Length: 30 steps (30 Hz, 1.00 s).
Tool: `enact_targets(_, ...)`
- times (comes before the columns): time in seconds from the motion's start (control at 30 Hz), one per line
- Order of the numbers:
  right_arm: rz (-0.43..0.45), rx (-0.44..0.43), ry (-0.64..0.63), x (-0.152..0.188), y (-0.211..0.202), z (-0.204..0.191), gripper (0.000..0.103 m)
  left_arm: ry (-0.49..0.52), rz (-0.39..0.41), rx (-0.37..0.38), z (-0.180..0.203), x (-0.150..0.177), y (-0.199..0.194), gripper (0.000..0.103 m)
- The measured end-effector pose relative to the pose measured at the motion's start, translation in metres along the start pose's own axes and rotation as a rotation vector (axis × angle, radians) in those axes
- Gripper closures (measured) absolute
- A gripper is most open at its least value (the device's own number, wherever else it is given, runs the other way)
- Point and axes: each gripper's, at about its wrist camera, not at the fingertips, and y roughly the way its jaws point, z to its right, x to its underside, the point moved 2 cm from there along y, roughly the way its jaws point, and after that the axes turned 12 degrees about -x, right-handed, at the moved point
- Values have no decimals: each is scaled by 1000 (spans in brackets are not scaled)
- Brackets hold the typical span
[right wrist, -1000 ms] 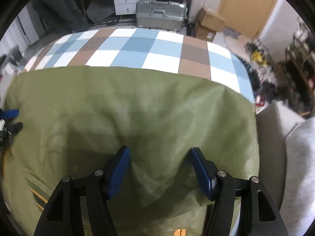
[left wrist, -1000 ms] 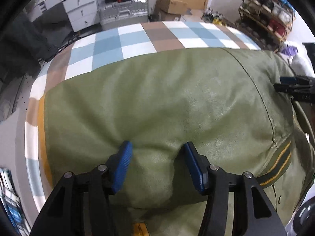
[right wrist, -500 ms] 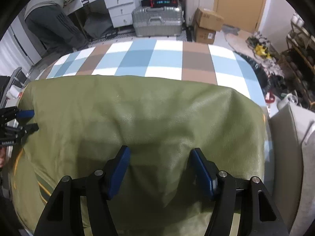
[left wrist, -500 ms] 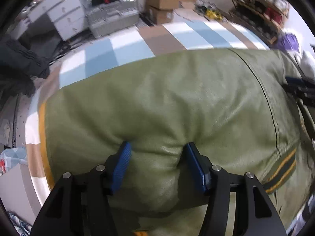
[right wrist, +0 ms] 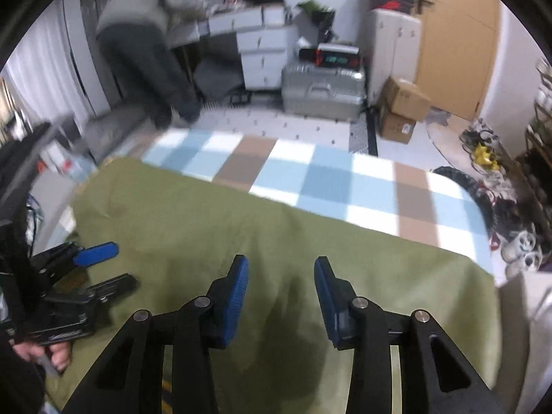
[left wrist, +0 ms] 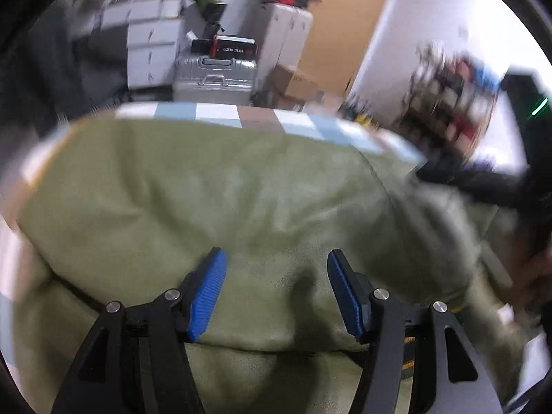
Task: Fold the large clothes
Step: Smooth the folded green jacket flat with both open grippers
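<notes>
An olive green jacket (right wrist: 310, 241) lies folded on a table with a blue, white and brown checked cloth (right wrist: 327, 179). My right gripper (right wrist: 281, 276) hovers over the jacket's near part. Its jaws are closing, and nothing is between them but the flat fabric below. My left gripper (left wrist: 277, 276) stands open over a soft bulge of the jacket (left wrist: 241, 189), whose fabric lies between the blue pads unpinched. In the right wrist view, the left gripper (right wrist: 114, 267) sits at the jacket's left end with a hand (right wrist: 51, 355) on its grip. The left wrist view is blurred.
A second person (right wrist: 138, 34) bends over a white desk at the back. A silver suitcase (right wrist: 322, 89) and cardboard boxes (right wrist: 403, 103) stand on the floor beyond the table. Shoes and clutter (right wrist: 517, 248) lie to the right, and a grey cushion (right wrist: 517, 327) adjoins the table's right end.
Both grippers have lifted off the jacket and tilted up, so more of the room shows. The right jaws have narrowed. The left gripper has drawn nearer to the right one.
</notes>
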Motion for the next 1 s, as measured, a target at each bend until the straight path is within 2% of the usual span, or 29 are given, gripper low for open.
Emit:
enact_targets(0.03, -48, 12, 4, 1, 20, -2, 64, -49, 2, 41, -10, -1, -2, 47)
enact_targets(0.1, -84, 76, -40, 8, 47, -9, 62, -107, -3, 79, -19, -2, -1, 47)
enact_targets(0.13, -62, 94, -62, 9, 47, -12, 62, -116, -7, 89, -21, -2, -1, 47)
enact_targets(0.2, -126, 126, -58, 3, 49, -17, 62, -112, -6, 85, -18, -2, -3, 47)
enact_targets(0.23, -161, 122, -41, -2, 49, -16, 65, -102, -5, 72, -15, -2, -4, 47)
enact_targets(0.27, -184, 95, -13, -9, 47, -16, 75, -95, -6, 64, -13, -3, -4, 47)
enact_targets(0.3, -167, 53, 14, -18, 41, -18, 76, -95, -6, 62, -10, -3, -4, 47)
enact_targets(0.43, -37, -23, 11, -53, 29, -43, 72, -156, -12, 107, -13, -3, -3, 47)
enact_targets(0.5, -37, -85, 6, -72, 44, -61, 70, -196, -18, 140, -21, -3, -3, 47)
enact_targets(0.6, -123, -120, -9, -77, 79, -78, 70, -268, -4, 155, -33, -2, -8, 47)
enact_targets(0.63, -206, -101, 6, -67, 102, -80, 69, -296, 4, 160, -37, -3, -10, 47)
enact_targets(0.67, -236, -83, 9, -61, 113, -82, 68, -322, 12, 160, -42, -3, -12, 47)
enact_targets(0.7, -227, -67, 4, -64, 112, -86, 68, -341, 22, 162, -46, -3, -14, 47)
enact_targets(0.77, -274, -62, 18, -73, 112, -88, 69, -400, 60, 141, -56, -2, -22, 47)
enact_targets(0.83, -254, -104, 35, -87, 103, -93, 75, -459, 115, 115, -69, -2, -31, 47)
enact_targets(0.9, -148, -182, 14, -104, 84, -111, 72, -502, 193, 54, -83, -2, -43, 47)
enact_targets(1.0, -93, -253, -51, -122, 82, -145, 72, -623, 272, 50, -110, 2, -57, 47)
